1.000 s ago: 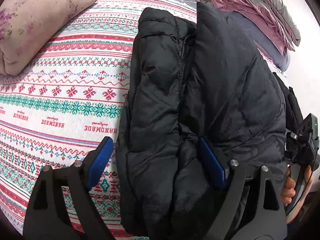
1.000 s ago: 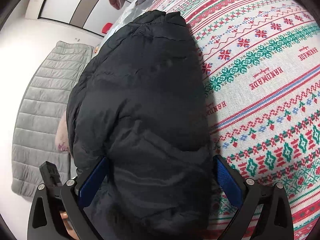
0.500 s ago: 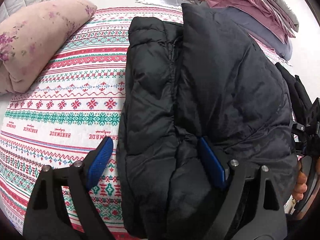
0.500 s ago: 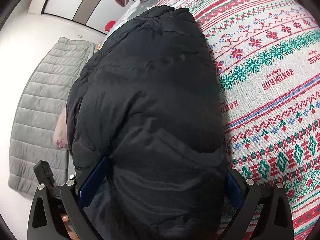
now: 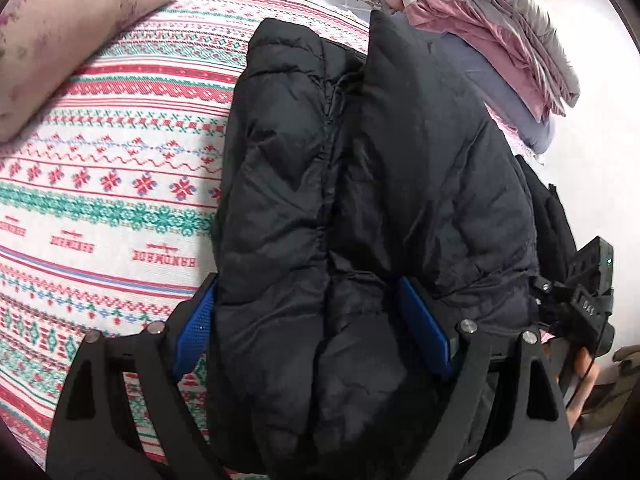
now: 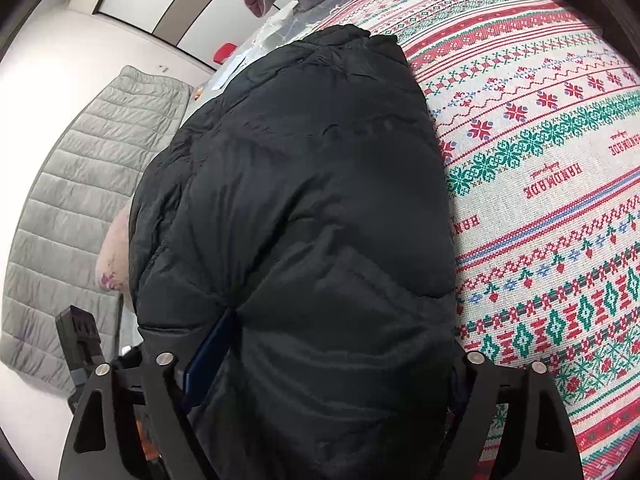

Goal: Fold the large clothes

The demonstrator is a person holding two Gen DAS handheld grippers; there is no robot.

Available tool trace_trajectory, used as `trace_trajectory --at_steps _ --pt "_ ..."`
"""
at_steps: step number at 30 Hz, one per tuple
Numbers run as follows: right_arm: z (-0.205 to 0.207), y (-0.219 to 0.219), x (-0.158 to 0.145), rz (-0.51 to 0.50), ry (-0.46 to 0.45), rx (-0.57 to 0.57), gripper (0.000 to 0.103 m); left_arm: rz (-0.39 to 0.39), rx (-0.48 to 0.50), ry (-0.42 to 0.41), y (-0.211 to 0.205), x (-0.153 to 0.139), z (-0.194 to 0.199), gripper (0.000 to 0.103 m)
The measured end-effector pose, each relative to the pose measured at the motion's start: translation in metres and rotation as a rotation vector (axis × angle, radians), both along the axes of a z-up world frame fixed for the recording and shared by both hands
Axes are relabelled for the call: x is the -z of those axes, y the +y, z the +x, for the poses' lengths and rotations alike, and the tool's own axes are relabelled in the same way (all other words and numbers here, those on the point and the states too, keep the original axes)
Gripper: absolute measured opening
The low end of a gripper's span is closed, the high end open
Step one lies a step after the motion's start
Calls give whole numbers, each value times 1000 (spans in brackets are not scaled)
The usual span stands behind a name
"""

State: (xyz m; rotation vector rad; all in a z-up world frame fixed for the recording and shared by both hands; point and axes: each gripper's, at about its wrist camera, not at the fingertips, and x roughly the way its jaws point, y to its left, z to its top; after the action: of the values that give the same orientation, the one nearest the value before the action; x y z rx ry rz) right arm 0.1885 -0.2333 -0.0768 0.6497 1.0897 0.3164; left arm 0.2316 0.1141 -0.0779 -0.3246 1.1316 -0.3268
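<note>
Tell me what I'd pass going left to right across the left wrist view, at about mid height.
Pink floral pillow → patterned bedspread → black puffer jacket → right gripper at the far right edge.

Left wrist view: close above, facing forward and down; black jacket (image 5: 360, 208) fills centre frame, patterned bedspread (image 5: 100, 184) at left.
Right wrist view: equally close, jacket (image 6: 304, 216) central, bedspread (image 6: 552, 184) at right.
Shared: jacket and bedspread.

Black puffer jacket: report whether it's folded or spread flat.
Folded. The black puffer jacket lies as a narrow bundle, its sides doubled inward along a middle crease, on the patterned bedspread.
</note>
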Motion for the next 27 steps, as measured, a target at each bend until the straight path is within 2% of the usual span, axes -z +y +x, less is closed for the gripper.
trace_trajectory --at_steps 10,12,14,18,24,27 --pt "4 -3 7 3 12 -7 84 -115 -27 82 6 20 3 87" --pt "4 -1 6 -7 7 -5 84 -115 -39 79 6 20 1 85" --pt "3 1 3 -25 -6 -6 80 -110 -50 65 7 17 -5 78" --pt "0 5 -5 -55 -35 1 67 -95 -61 29 4 7 -9 55" --pt "-4 19 -21 -118 -96 3 51 -97 -69 0 14 3 -13 34" --pt "-7 30 -32 -165 -139 1 45 -97 -75 -13 11 -2 -10 27"
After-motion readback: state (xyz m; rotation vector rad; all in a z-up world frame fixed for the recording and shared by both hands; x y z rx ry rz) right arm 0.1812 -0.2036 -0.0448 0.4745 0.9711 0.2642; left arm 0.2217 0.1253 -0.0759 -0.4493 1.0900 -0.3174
